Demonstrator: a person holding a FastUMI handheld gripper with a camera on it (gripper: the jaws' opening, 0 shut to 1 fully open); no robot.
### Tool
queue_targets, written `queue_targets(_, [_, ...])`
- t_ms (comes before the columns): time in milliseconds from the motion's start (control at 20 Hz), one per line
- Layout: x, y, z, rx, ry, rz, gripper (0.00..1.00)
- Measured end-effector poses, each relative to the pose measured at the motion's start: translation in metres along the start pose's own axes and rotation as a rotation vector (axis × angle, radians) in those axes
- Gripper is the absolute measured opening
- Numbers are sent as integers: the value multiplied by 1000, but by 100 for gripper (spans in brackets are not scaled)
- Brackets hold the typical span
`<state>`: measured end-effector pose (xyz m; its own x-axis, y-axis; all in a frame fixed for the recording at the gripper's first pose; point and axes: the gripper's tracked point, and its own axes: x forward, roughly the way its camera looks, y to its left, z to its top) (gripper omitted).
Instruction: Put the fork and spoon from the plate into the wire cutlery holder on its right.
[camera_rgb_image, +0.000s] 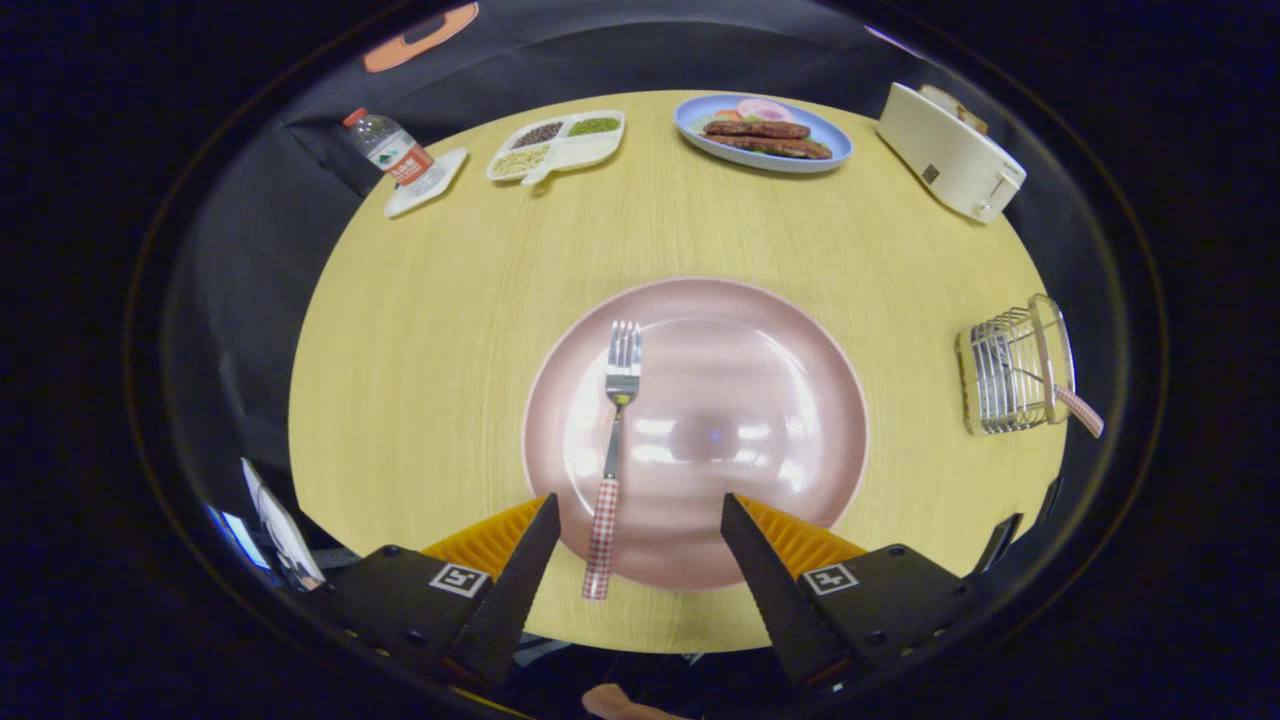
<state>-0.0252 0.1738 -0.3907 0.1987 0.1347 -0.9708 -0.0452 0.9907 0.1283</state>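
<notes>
Where the black cloth wall closes in behind, a round pale-wood desk fills the booth, its grain running away from the claw. Pink plate sits at the near middle of the desk. The fork lies on the plate's left half, long axis running near-to-far: tines point away from the claw, checked red-and-white handle points back, its end overhanging the near rim between the fingers. Claw spread wide, holding nothing, tips over the plate's near edge either side of the handle. Wire cutlery holder stands well to the plate's right near the desk edge; a checked handle sticks out of it, likely the spoon. At the far side: water bottle with a red label, writing too small to read; divided dish of beans; blue plate of food; cream toaster.
</notes>
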Motion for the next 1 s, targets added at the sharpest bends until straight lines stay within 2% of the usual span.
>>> queue_targets(150, [10, 9, -2, 40, 18, 25, 90])
queue_targets(350, [20, 19, -5, 13, 14, 52, 63])
queue_targets(450, [22, 20, -8, 15, 30, 60, 32])
queue_targets(650, [19, 12, -10, 7, 32, 62, 10])
queue_targets(700, [16, 11, -10, 2, 37, 78, 6])
queue_targets(1000, [-27, -32, -3, -29, 13, 90, 1])
